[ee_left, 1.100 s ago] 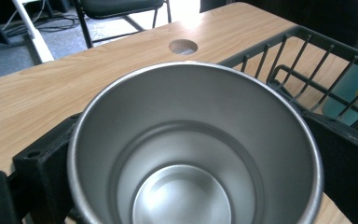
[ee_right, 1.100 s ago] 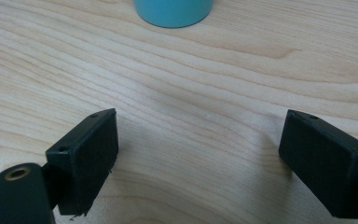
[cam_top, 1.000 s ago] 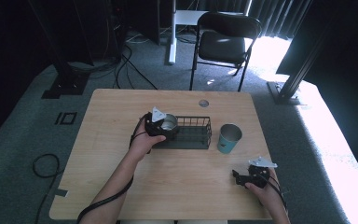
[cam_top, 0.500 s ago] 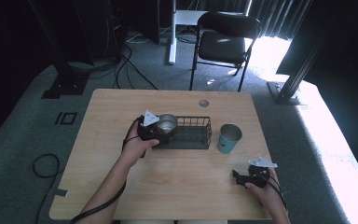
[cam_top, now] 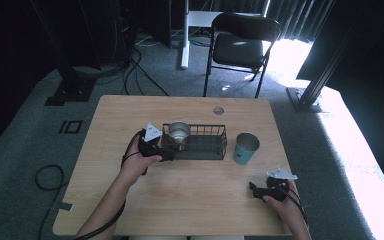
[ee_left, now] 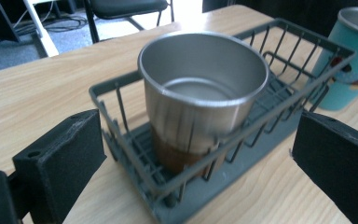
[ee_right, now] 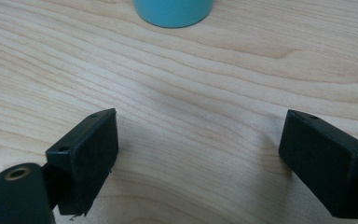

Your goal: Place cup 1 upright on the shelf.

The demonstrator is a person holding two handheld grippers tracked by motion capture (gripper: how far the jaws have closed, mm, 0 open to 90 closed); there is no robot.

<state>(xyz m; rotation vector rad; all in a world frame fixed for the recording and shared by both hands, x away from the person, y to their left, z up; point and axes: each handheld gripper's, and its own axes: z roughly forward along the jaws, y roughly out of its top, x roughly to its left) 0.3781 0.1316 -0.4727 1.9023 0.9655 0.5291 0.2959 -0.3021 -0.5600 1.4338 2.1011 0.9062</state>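
Left claw [ee_left: 196,154] wide open, empty, facing steel cup [ee_left: 203,93] in basket [ee_left: 270,116]; right claw [ee_right: 200,158] wide open, empty.

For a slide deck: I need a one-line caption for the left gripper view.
Open hand-held gripper facing a steel cup standing in a wire basket, teal cup beside it.

A shiny steel cup [ee_left: 203,100] stands upright and empty at the near end of the grey wire basket [ee_left: 279,100] before me.
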